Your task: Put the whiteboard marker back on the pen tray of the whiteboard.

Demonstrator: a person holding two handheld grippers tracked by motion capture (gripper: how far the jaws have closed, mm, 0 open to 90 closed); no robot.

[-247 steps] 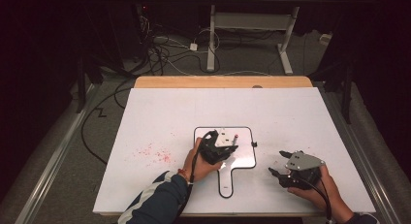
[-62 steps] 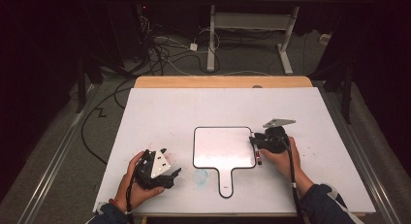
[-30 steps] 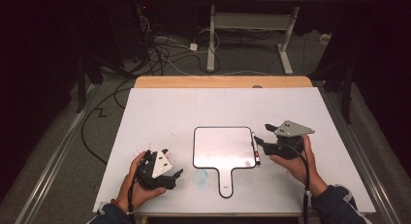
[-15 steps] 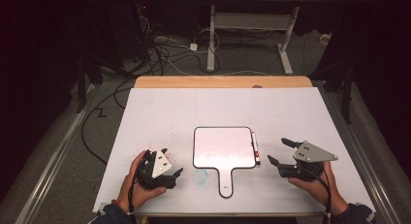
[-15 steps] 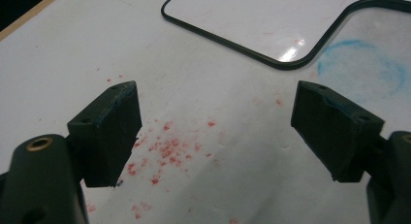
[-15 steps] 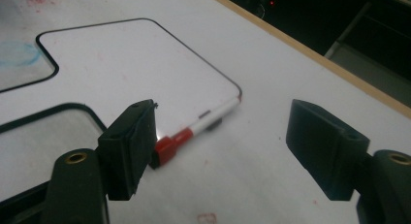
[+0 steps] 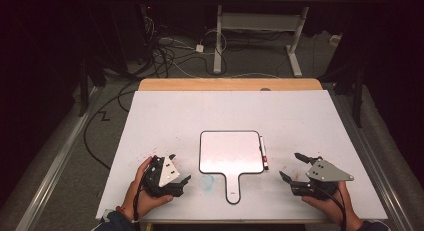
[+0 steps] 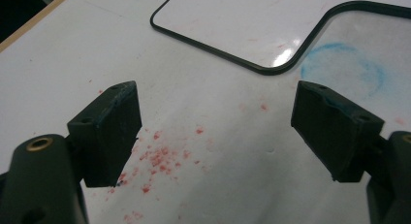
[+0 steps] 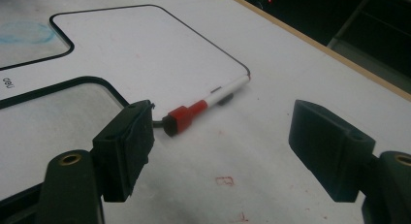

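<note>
Marker down, both tongs empty, hands parked at the near desk edge.
Left tongs (image 7: 176, 172) wide open, nothing between, near-left of the whiteboard (image 7: 230, 152). Right tongs (image 7: 294, 167) have just been opening, now at full spread and empty, near-right of it. Red-capped marker (image 7: 263, 153) lies flat, touching the whiteboard's right edge. Looks like post-release; next grab needs the right tongs squared across the marker barrel (image 9: 213, 99).
</note>
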